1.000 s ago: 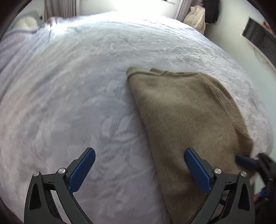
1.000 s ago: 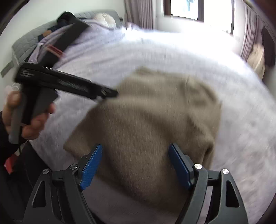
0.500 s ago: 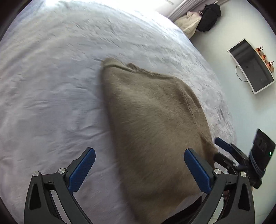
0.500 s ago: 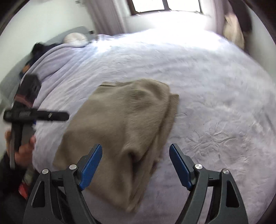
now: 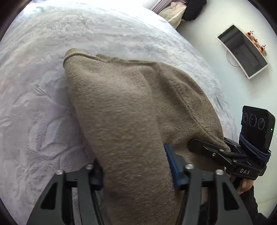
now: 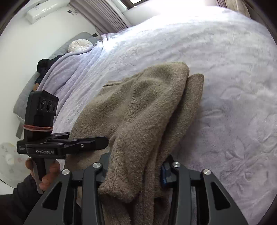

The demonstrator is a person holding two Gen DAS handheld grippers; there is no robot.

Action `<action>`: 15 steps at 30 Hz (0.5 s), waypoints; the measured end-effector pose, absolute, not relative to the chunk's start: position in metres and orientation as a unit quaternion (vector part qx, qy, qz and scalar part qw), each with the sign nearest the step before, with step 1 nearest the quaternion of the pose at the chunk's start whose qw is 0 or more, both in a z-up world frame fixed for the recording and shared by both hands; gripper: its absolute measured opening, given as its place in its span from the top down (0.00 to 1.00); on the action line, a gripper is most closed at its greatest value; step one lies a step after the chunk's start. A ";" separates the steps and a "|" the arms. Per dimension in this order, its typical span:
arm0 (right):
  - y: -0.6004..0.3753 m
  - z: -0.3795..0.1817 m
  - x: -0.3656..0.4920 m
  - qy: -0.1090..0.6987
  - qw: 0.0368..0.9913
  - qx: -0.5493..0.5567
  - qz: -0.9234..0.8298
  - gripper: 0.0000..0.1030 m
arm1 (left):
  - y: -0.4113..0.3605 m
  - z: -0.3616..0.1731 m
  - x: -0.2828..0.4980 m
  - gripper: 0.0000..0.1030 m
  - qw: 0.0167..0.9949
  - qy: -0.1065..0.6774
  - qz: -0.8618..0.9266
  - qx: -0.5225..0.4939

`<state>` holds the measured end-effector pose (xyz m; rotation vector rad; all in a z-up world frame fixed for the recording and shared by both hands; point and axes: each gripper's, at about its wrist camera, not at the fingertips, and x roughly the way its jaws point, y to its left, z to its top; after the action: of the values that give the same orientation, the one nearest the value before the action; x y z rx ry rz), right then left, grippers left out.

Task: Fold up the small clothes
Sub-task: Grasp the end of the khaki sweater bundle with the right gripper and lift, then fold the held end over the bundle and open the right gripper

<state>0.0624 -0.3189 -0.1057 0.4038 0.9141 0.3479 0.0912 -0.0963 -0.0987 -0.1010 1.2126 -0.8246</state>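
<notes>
Left tool (image 5: pixel 133 166) was clamped on the near edge of the brown knit garment (image 5: pixel 131 107); right tool (image 6: pixel 135 167) likewise gripped bunched folds of the garment's near edge. Beyond both tools the garment lay folded on the lavender bedspread (image 6: pixel 233 86), extending forward from their fingers.

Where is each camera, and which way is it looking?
Left wrist: on the left gripper, looking along its jaws over the brown sweater and bed; the right gripper and fingers show.
Right wrist: on the right gripper, looking across the bed toward the curtains; the left gripper and hand show.
Both share the sweater, bed, and each other's gripper.
</notes>
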 end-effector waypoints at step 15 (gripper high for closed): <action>-0.220 0.007 0.089 0.365 0.905 0.072 0.206 0.61 | -0.013 0.003 0.121 0.51 0.801 0.493 -0.338 -0.032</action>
<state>0.0889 -0.2201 0.0074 0.1487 0.7543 0.4251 0.1209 -0.0126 0.0030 -0.0681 1.0565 -0.7241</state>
